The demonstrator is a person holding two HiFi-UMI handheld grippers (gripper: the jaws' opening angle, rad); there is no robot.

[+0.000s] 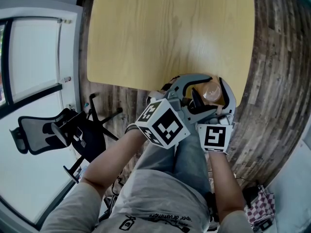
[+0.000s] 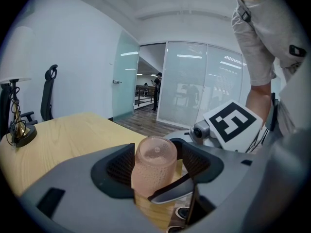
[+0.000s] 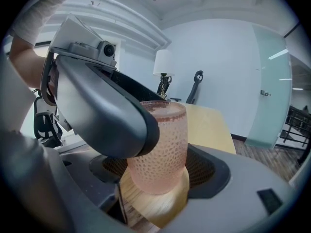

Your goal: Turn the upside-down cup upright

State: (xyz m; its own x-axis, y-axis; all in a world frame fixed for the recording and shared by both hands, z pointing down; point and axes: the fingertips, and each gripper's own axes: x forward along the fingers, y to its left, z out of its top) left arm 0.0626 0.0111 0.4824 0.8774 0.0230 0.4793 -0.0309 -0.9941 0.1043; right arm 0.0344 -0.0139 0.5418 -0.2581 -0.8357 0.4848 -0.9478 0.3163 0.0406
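Observation:
A pink dimpled cup [image 1: 212,92] stands upside down, base up, on the near right corner of the wooden table [image 1: 165,33]. My left gripper [image 1: 203,84] reaches in from the left. In the left gripper view its pads press both sides of the cup [image 2: 154,171], so the left gripper [image 2: 156,171] is shut on it. My right gripper [image 1: 214,104] comes from the near side, crosswise to the left one. In the right gripper view the cup [image 3: 160,149] fills the gap between the pads of the right gripper [image 3: 158,171], which is shut on it too. A left finger [image 3: 107,115] hides the cup's upper left.
A table lamp [image 2: 17,125] stands at the table's far end, also seen as the lamp [image 3: 164,72] in the right gripper view. A black office chair [image 1: 53,130] sits on the floor to the left. The cup is close to the table's edge [image 1: 228,93].

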